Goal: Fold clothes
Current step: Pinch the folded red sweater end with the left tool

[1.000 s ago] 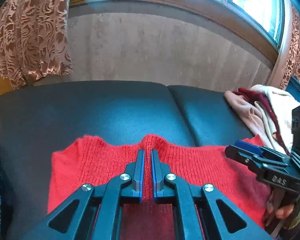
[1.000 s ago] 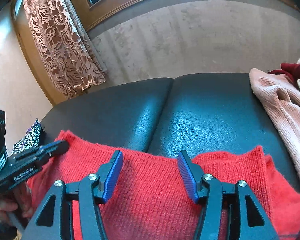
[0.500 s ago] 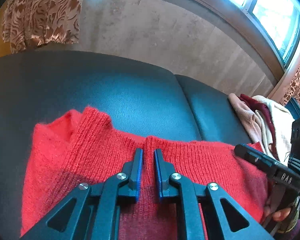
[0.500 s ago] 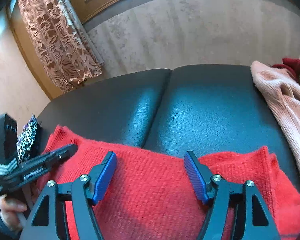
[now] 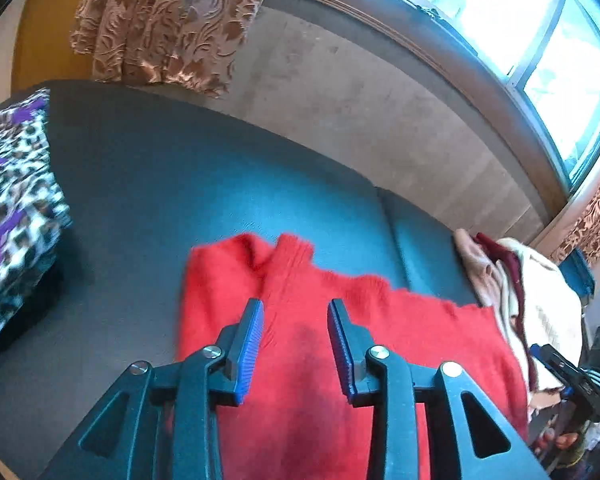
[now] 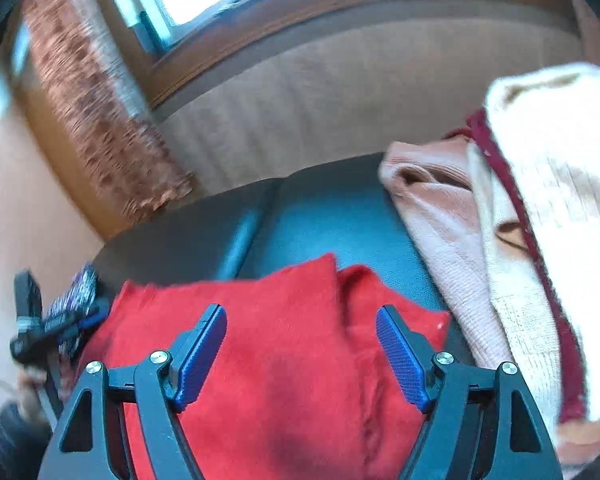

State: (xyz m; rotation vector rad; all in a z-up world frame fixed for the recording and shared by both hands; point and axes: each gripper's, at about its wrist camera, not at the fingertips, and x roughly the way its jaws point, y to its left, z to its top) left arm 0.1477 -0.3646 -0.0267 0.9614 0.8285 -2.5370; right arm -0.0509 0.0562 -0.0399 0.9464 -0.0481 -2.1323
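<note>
A dark, leather-like cushioned couch [image 5: 204, 200] carries everything, with a seam dividing its two sections. A red knit sweater [image 5: 312, 320] lies flat at its near middle. To the right rests a heap of pink, maroon and cream clothes [image 6: 500, 240]. At the far left lies a leopard-print cloth with purple patches [image 5: 12, 208].
</note>
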